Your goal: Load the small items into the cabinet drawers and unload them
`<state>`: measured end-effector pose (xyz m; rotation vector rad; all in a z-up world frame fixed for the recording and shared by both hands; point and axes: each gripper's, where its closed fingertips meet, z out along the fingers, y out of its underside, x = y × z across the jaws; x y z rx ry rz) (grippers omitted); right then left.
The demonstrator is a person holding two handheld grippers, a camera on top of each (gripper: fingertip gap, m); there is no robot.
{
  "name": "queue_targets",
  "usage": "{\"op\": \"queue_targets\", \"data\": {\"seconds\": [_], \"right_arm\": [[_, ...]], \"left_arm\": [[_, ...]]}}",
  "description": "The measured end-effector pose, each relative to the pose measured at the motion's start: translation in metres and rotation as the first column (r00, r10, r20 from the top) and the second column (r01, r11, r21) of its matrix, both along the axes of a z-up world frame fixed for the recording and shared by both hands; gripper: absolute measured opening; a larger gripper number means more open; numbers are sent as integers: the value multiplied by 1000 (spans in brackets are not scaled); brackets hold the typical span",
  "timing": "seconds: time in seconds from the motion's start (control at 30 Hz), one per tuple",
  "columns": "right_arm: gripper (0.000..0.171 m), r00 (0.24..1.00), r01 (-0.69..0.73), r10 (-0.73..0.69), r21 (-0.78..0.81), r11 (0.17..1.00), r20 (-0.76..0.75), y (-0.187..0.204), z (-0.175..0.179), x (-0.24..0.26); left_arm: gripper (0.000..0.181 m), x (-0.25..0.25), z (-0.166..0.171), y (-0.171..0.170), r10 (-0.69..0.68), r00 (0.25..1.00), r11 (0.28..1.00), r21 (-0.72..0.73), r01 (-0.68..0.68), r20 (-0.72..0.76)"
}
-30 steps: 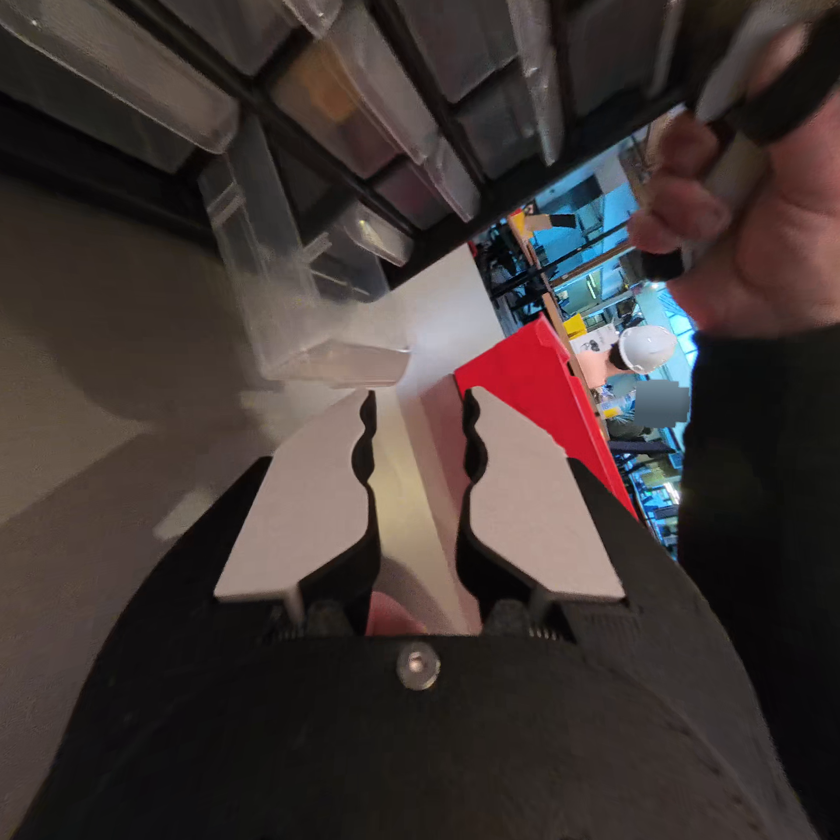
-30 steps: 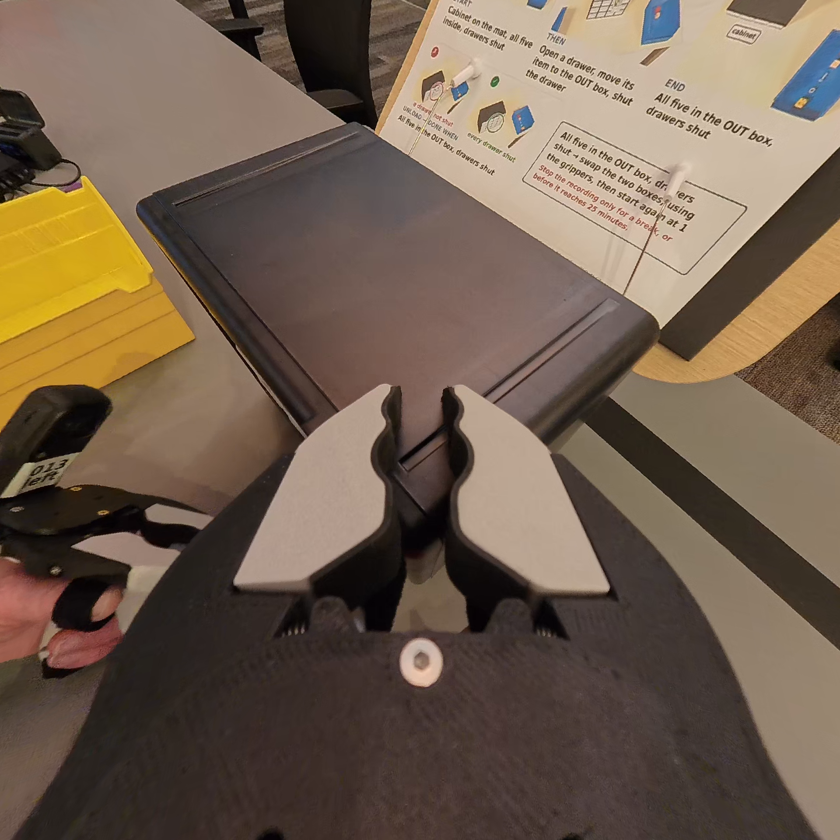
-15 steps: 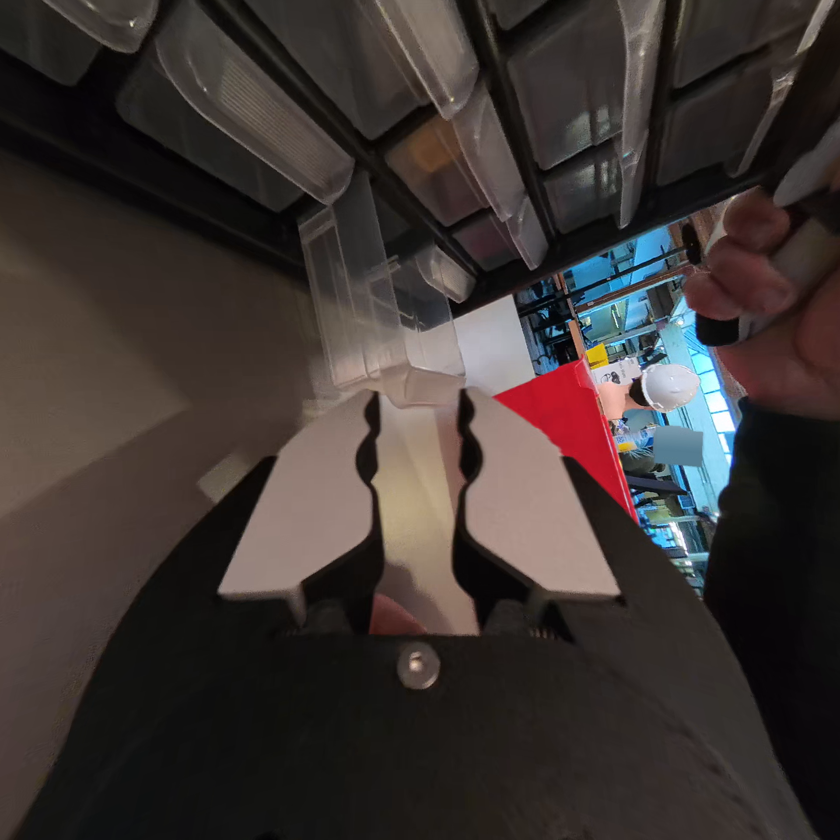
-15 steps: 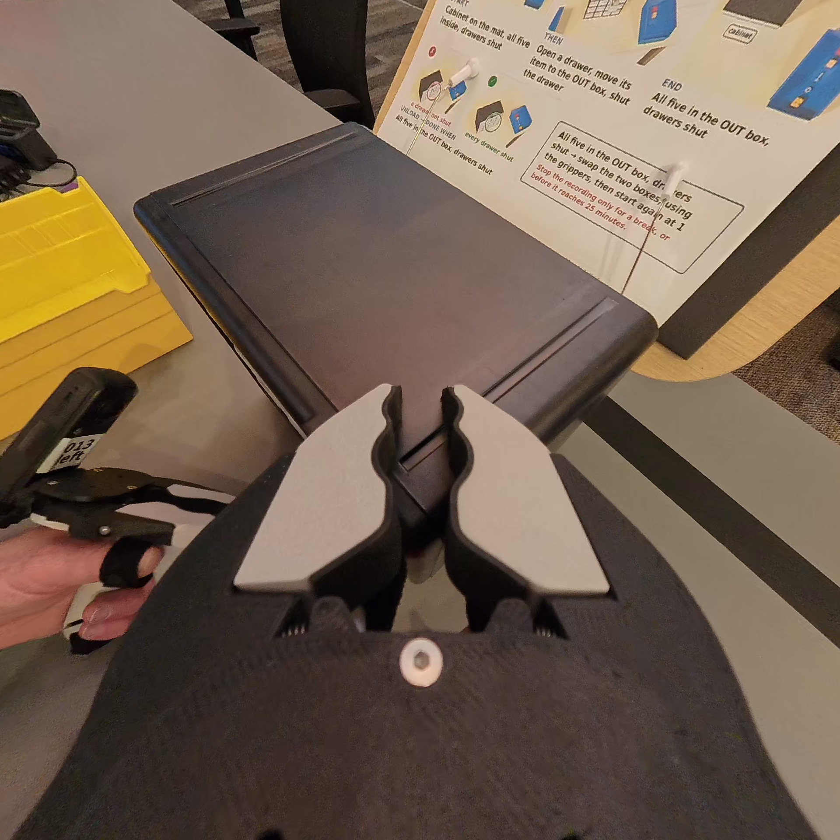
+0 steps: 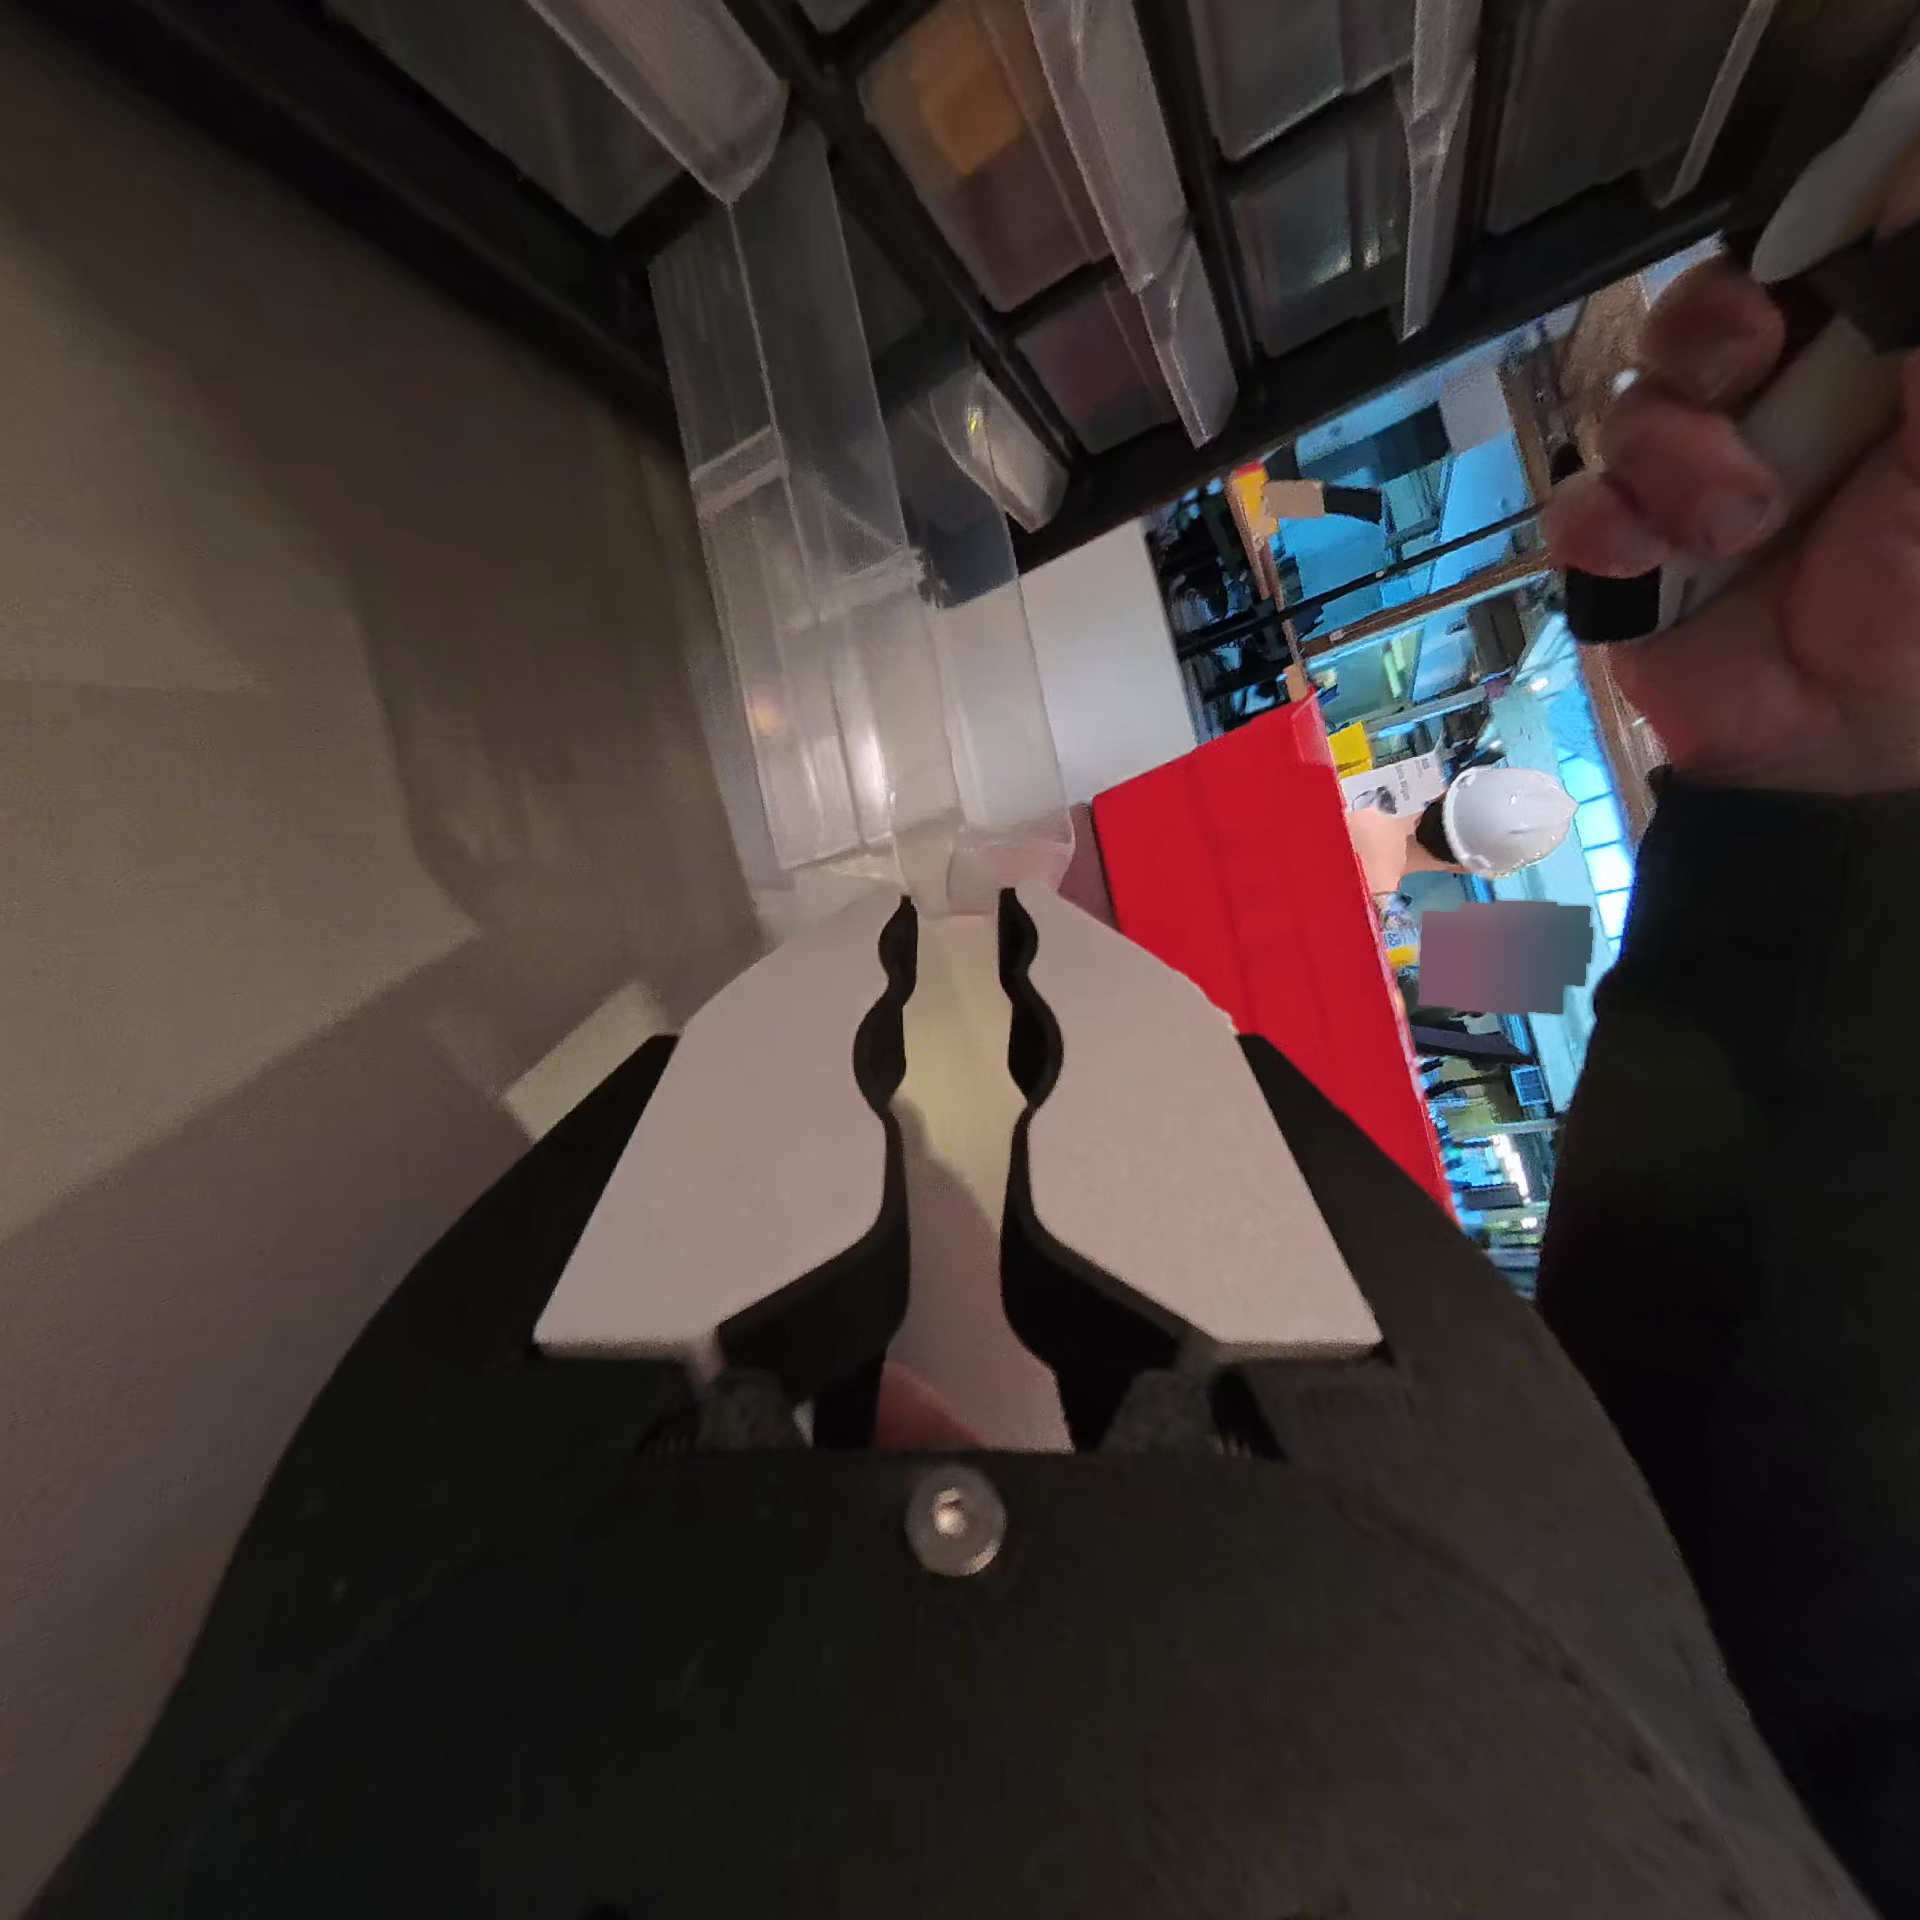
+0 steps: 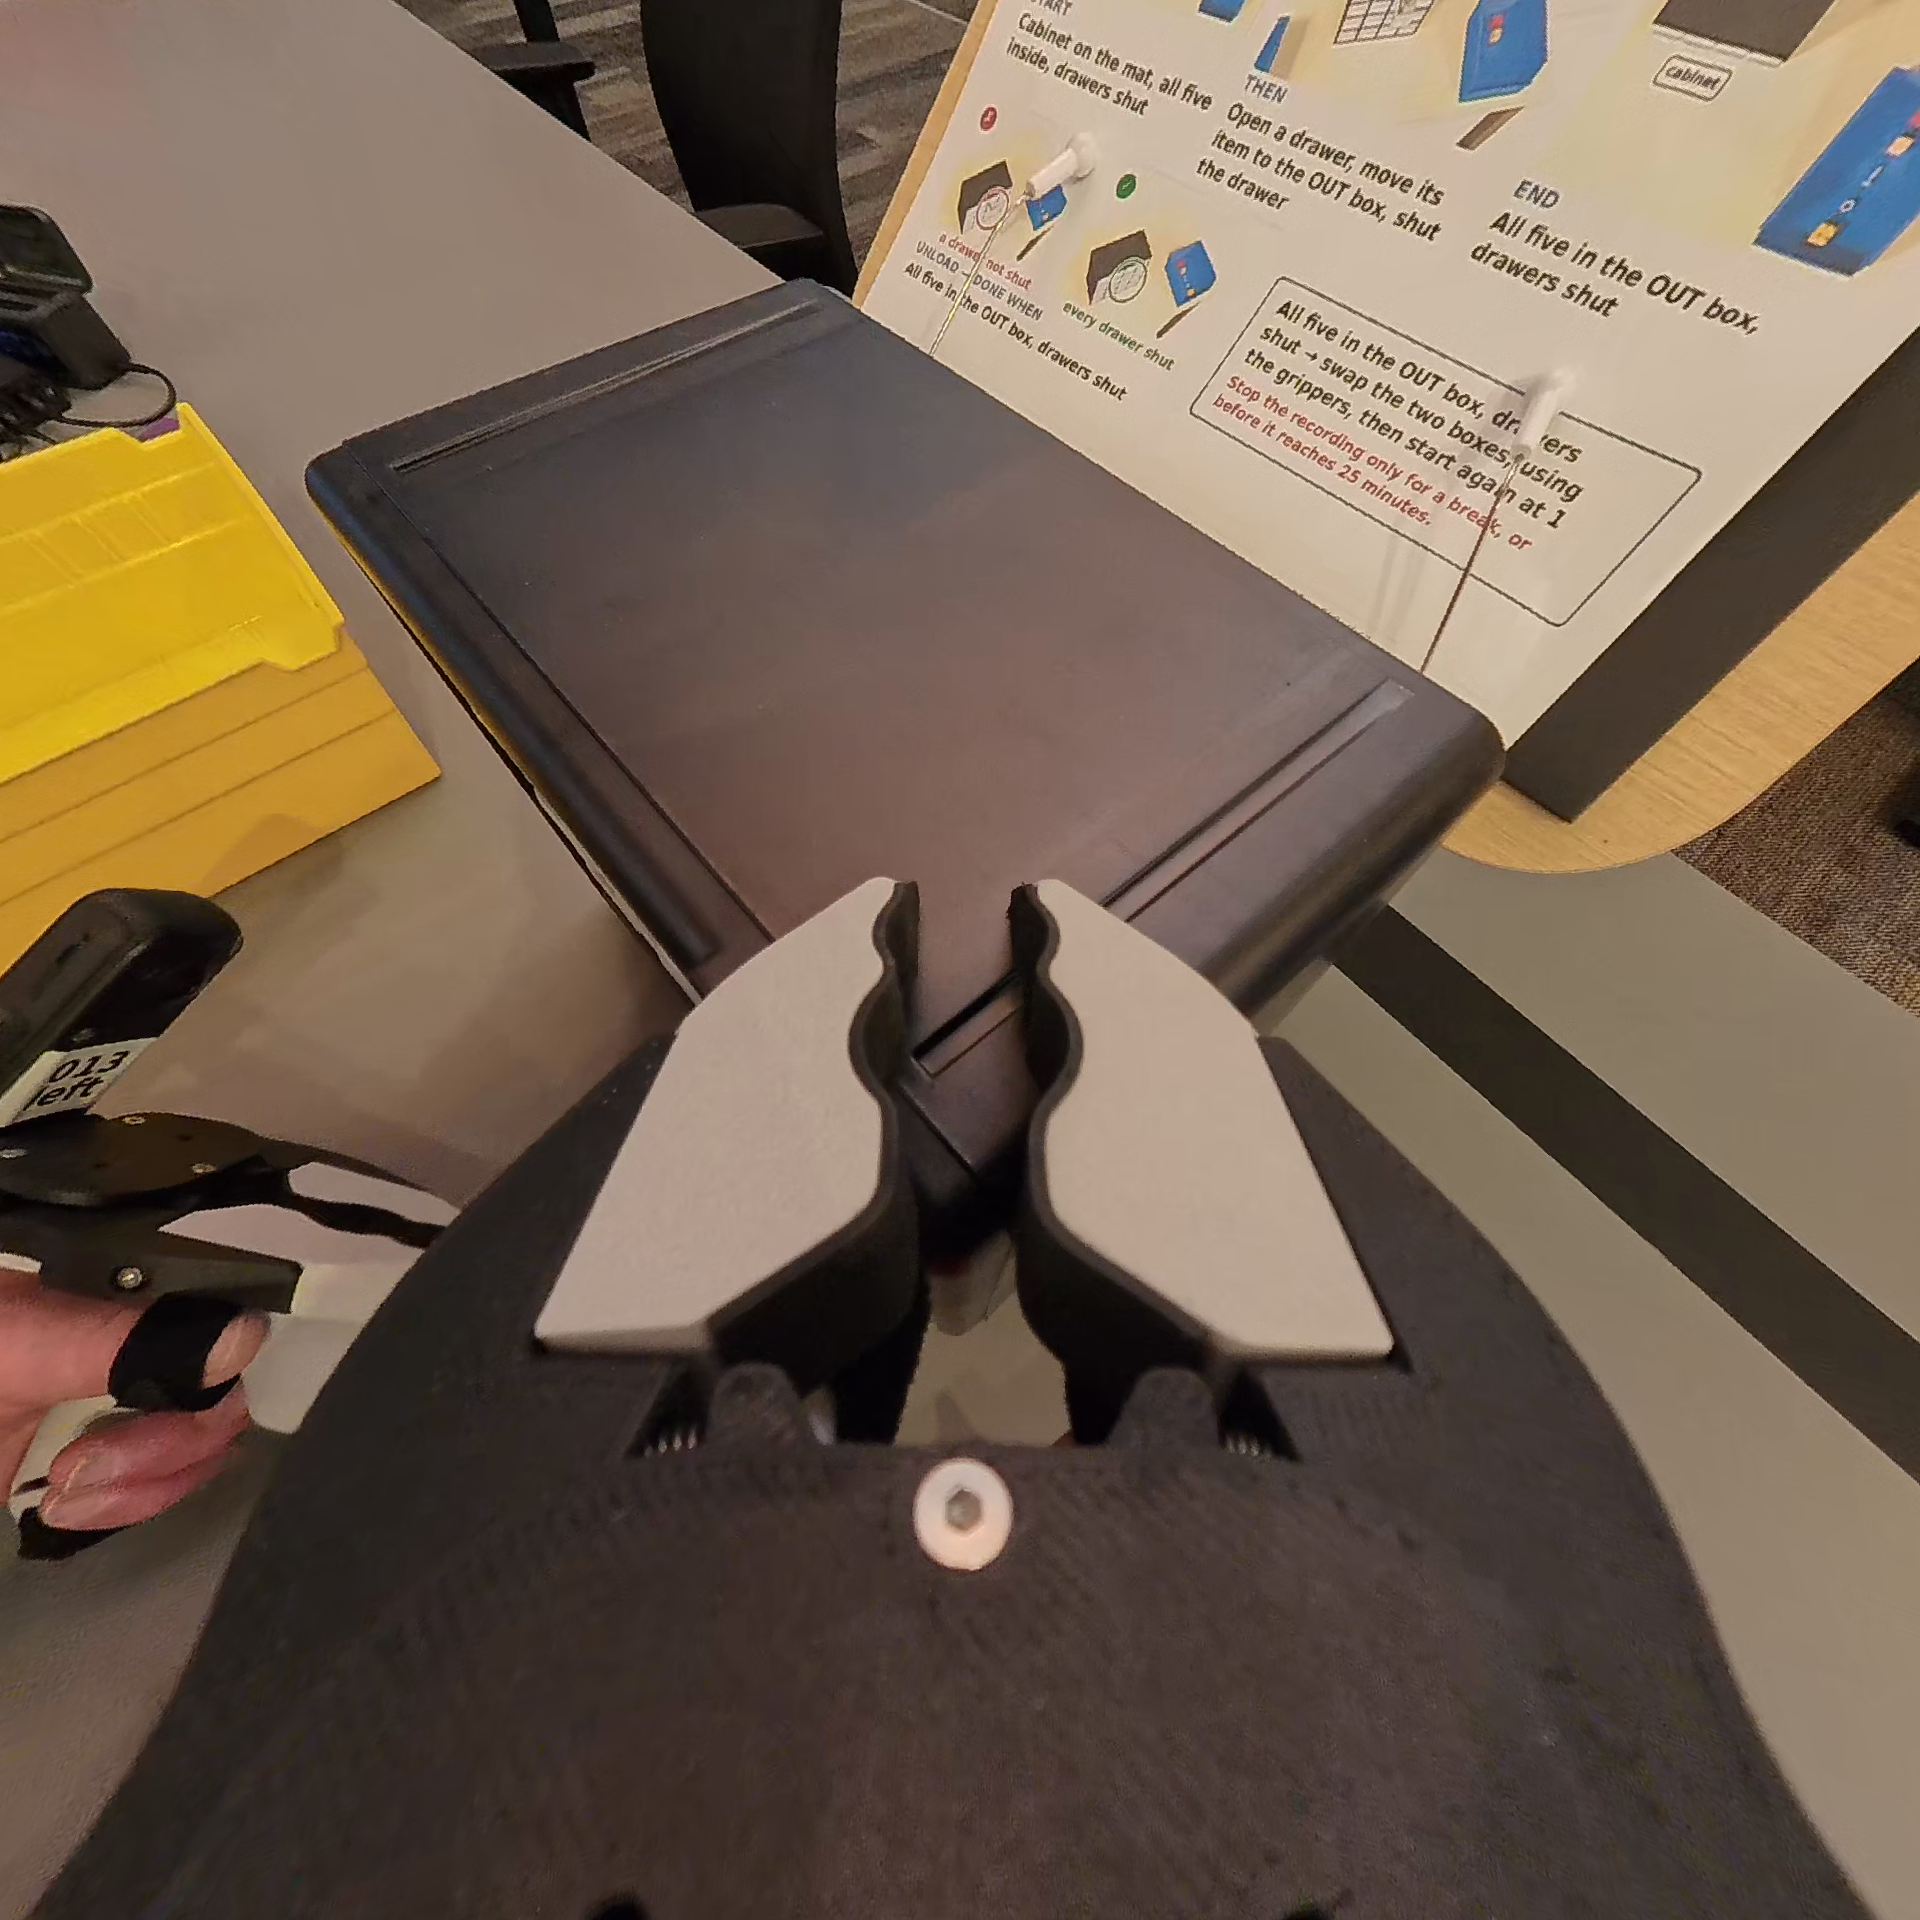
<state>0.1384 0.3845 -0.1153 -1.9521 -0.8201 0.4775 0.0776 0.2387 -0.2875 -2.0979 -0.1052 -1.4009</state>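
Note:
The black cabinet fills the top of the left wrist view with rows of clear drawers. One clear drawer stands pulled out, and I see nothing in it. My left gripper is shut, with its tips touching the drawer's front lip. A coloured item shows dimly inside a shut drawer. In the right wrist view my right gripper is shut and empty, over the near corner of the cabinet top.
A red bin stands beside the cabinet. A yellow bin sits on the grey table to the left. An instruction board leans behind the cabinet. The hand holding the right gripper is at the upper right. The left gripper's tips are roughly 25 cm from the right gripper's.
My left gripper has moved in to the open drawer's front lip and its fingers have closed. The right gripper has stayed in place on the cabinet top.

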Motion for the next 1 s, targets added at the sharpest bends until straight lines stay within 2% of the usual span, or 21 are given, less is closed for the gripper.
{"op": "queue_targets", "data": {"seconds": [0.03,0.1,0.2,0.4,0.57,0.7,0.77,0.83,0.9,0.97,1.0], "right_arm": [[18,1000,0,0,0,1000,0,0,0,0],[18,1000,0,0,-1,1000,0,0,0,0],[18,1000,0,0,-1,1000,0,0,0,0],[17,1000,-1,1,-1,1000,-1,0,0,0],[18,1000,-1,1,-1,1000,-2,0,0,0],[18,1000,-1,1,-3,1000,-1,0,0,0],[17,1000,-1,1,-3,1000,-1,0,0,0],[17,1000,-2,2,-2,1000,-2,0,0,0],[17,1000,-2,2,-3,1000,-2,0,0,0],[17,1000,-1,1,-1,1000,-2,0,0,0],[17,1000,-1,1,-1,1000,-2,0,0,0]], "left_arm": [[16,0,-2,-3,-15,1000,1000,-16,15,-24],[39,6,1,-12,-64,998,997,-41,64,-2],[50,6,2,-29,-102,994,994,-38,101,-36],[51,-23,43,-52,-113,957,964,202,171,-268],[54,-31,41,-61,-148,905,937,237,258,-399],[52,-65,84,-63,-88,844,869,374,326,-530],[51,-107,104,-58,-37,765,838,396,375,-644],[51,-166,121,-45,74,639,835,398,381,-766],[47,-234,121,-35,131,434,858,321,400,-891],[46,-294,100,-38,57,238,905,151,397,-970],[45,-313,88,-40,20,184,911,94,401,-983]]}}
